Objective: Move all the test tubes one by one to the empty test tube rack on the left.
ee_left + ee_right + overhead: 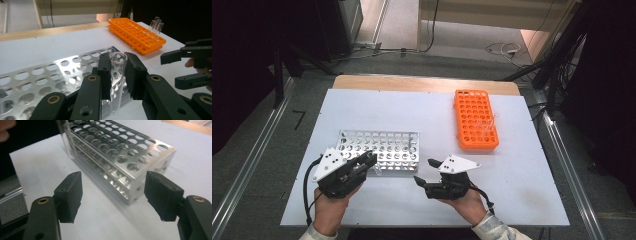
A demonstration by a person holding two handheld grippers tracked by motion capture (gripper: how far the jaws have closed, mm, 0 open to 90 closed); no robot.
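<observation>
Test tube (117, 82) clamped in my left gripper (117, 75); I'd lower it straight into the metal rack (50, 75), right gripper (113, 195) wide open, empty

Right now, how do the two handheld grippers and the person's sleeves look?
Both grippers are black, with brass-coloured pivot pins and two blocky fingers faced with dark, rough pads. The left gripper and the right gripper each carry a pale grey three-cornered plate with small holes on top. A black cable loops out from each body. The sleeves at the wrists are light-coloured.
</observation>
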